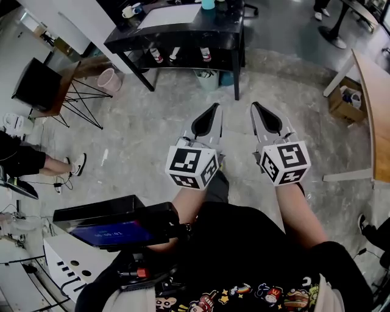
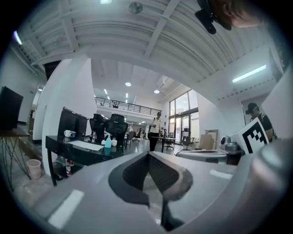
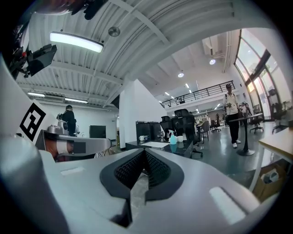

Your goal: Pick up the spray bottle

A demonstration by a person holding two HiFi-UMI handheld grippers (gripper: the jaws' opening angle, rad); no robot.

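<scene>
The light blue spray bottle (image 1: 208, 3) stands on the black desk (image 1: 183, 36) at the top of the head view, partly cut by the frame edge. It looks small and far off in the left gripper view (image 2: 108, 141) and the right gripper view (image 3: 173, 138). My left gripper (image 1: 212, 108) and right gripper (image 1: 255, 106) are held side by side over the concrete floor, pointing toward the desk and well short of it. Both pairs of jaws are closed tip to tip with nothing between them, as seen on the left gripper (image 2: 149, 155) and the right gripper (image 3: 144, 151).
On the desk lie a white sheet (image 1: 169, 15) and mugs (image 1: 129, 11). Small bottles (image 1: 157, 56) sit on its lower shelf, a bin (image 1: 207, 79) under it, a pink bucket (image 1: 109, 80) to its left. A wooden table (image 1: 375, 103) and cardboard box (image 1: 346, 100) are right. A person (image 3: 231, 114) stands far off.
</scene>
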